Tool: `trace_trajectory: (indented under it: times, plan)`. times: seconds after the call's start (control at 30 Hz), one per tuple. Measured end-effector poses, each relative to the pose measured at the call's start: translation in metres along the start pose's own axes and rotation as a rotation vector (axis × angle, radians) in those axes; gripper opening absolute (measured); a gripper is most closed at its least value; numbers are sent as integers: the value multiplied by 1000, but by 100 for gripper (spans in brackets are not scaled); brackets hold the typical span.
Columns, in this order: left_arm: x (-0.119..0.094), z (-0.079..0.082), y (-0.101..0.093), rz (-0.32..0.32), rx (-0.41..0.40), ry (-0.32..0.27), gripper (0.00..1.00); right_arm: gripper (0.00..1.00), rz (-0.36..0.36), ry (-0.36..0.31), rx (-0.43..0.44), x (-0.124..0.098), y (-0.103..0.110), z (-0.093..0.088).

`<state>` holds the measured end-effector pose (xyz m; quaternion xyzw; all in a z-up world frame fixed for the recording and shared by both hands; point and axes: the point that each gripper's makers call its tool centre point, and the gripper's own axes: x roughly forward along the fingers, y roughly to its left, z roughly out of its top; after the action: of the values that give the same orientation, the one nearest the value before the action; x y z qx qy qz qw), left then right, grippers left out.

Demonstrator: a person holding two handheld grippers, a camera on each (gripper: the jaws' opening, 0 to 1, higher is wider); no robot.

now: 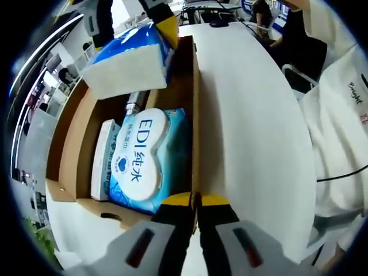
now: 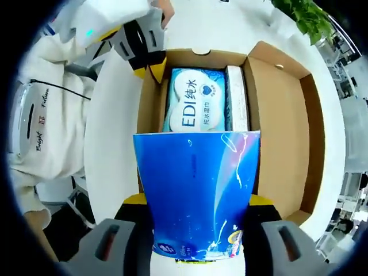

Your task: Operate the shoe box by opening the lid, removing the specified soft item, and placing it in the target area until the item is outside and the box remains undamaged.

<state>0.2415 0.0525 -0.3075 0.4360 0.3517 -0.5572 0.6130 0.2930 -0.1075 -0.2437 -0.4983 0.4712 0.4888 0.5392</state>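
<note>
Tissue pack (image 2: 197,192), blue soft pkg, is sitting clamped between the right gripper (image 2: 195,230) jaws, filling the space just ahead of them and hanging above the open box (image 2: 282,132). In the left gripper view the same pack (image 1: 129,60) is showing far ahead of the jaws, up over the box's far end, w/ the right gripper's yellow tip (image 1: 167,23) pressing on its upper side. So pack is lifted out of the box interior but hovering over it, not on the table.

Left gripper (image 1: 195,201) is pinching the box wall (image 1: 195,115): yellow tips are closing on either side of the thin cardboard edge, which is running straight ahead from between the jaws. In the right gripper view that left gripper (image 2: 150,68) is appearing far ahead and to the left, on the box's left wall.

Inside the box, a wipes pack (image 1: 144,158) w/ white "EDI" lid is lying flat just left of the left jaws; in the right gripper view it (image 2: 195,100) is lying beyond the held pack. A slim white box (image 1: 103,158) is lying beside it on the far side from the gripped wall. Lid flap (image 2: 313,123) is folded open to the right of the right jaws.

Box is resting on a white table (image 1: 247,115). A person's white sleeve (image 2: 52,115) is showing left of the right jaws.
</note>
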Motion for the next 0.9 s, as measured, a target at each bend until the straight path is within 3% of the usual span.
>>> trace_trajectory:
  times: [0.37, 0.9]
  plan:
    - [1, 1, 0, -1, -7, -3, 2, 61, -30, -11, -31, -10, 1, -24]
    - [0, 0, 2, 13, 12, -13, 2, 61, -47, -3, 2, -18, 6, -46]
